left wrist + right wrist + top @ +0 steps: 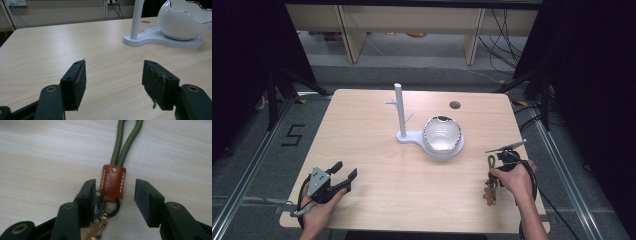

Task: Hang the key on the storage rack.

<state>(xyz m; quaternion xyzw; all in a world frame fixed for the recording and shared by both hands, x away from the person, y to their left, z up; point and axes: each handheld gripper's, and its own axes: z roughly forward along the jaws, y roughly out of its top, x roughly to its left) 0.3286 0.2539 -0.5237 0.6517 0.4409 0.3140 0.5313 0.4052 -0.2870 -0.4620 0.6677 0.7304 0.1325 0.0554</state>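
A keychain (489, 181) lies near the table's right edge: an olive-green cord loop (126, 142), a brown stitched leather tab (112, 182), dark rings (110, 207) and gold-coloured hardware below them. My right gripper (116, 192) points down over it, open. The leather tab sits between the jaws, and the pads stand clear of it on both sides. In the high view my right gripper (493, 176) is in the person's right hand. My left gripper (345, 170) rests at the front left, open, with only bare table between its jaws (113, 75).
A white stand with an upright post (399, 112) and a white egg-shaped bowl (441, 134) on its base sits at the middle of the wooden table (377, 165). The left gripper view shows this bowl (185, 22) ahead to the right. A dark round hole (455, 105) is near the back edge.
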